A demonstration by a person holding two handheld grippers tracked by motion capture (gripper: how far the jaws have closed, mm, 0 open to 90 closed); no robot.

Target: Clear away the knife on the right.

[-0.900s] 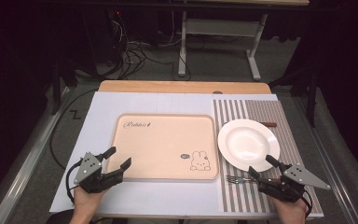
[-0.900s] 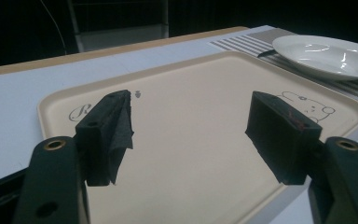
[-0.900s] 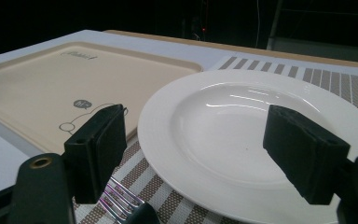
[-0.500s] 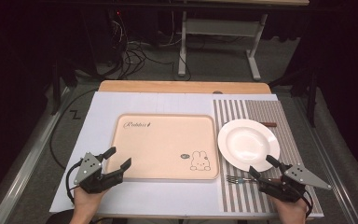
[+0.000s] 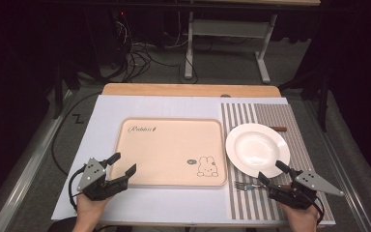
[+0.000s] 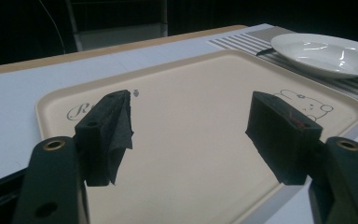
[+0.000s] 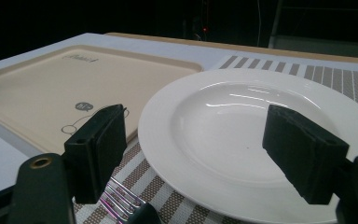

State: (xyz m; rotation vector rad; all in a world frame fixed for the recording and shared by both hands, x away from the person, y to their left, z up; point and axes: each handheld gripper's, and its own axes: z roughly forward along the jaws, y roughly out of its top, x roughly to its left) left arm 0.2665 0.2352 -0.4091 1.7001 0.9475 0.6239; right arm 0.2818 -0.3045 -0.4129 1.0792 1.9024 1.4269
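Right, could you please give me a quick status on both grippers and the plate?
Left hand-held gripper open at tray corner. Right hand-held gripper open, short of empty plate. Fork beside right jaws.

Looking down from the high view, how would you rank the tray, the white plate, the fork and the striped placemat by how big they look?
Largest to smallest:
1. Striped placemat, though the plate covers part of it; close to the tray, so this top pair is unsure.
2. Tray.
3. White plate.
4. Fork, partly hidden by the right gripper.

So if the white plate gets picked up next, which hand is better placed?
The right: its open gripper sits just at the plate rim, facing it, while the left gripper is across the tray.
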